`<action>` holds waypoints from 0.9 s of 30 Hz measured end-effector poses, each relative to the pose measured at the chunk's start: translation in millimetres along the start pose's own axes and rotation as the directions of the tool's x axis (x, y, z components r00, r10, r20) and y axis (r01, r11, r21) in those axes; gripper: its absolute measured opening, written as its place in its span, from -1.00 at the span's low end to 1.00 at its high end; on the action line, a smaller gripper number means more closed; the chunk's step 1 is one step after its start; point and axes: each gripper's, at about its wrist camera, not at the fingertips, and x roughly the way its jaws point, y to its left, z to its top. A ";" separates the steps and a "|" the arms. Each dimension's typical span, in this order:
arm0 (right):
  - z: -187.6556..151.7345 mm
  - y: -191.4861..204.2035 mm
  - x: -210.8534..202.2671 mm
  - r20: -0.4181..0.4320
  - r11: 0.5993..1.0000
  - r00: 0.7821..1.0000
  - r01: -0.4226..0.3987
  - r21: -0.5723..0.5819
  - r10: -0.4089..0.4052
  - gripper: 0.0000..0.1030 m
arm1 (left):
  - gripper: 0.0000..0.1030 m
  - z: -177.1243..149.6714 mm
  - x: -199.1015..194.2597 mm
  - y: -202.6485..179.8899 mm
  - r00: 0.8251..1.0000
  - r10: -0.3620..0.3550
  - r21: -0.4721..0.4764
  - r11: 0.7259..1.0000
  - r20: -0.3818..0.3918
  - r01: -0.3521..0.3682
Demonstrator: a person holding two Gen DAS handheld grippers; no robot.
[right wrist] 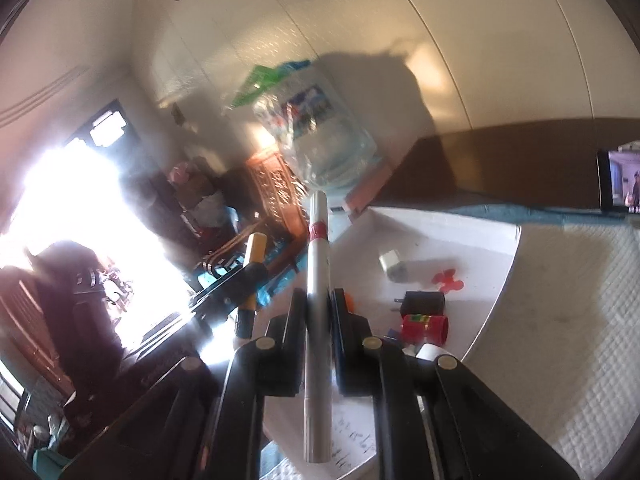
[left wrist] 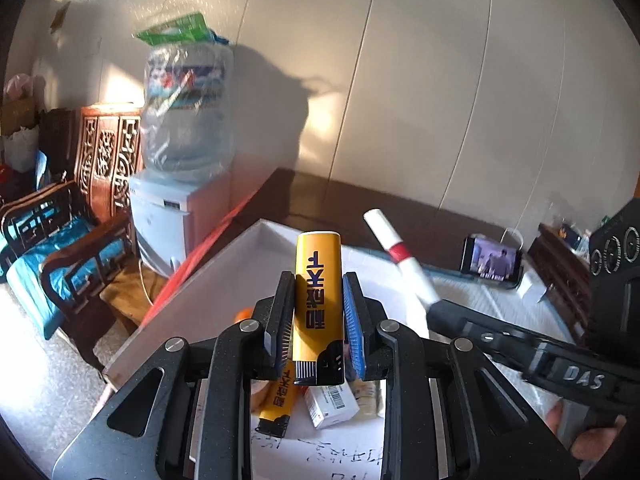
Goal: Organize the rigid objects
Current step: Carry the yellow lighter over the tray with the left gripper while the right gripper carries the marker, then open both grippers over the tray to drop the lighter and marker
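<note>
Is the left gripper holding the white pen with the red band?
No, the left gripper is shut on a yellow lighter; the white pen sits in the right gripper.

surface: table under a white textured cloth (right wrist: 560,320) | on it: shallow white tray (right wrist: 440,220), propped phone (left wrist: 492,260) with lit screen at far edge | in tray: white plug cube (right wrist: 392,266), red flower piece (right wrist: 448,280), black adapter (right wrist: 424,302), red cylinder (right wrist: 424,328)

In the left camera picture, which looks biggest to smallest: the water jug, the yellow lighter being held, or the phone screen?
1. Water jug
2. Yellow lighter, though it sits right at the camera in the left hand-held gripper, so it looks enlarged
3. Phone, farther back
</note>
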 end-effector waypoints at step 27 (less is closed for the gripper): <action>-14.7 -34.1 -16.8 0.119 0.987 0.982 0.137 0.087 -0.147 0.99 | 1.00 -15.1 -17.4 26.1 0.984 0.161 -0.141 0.979 0.071 -0.150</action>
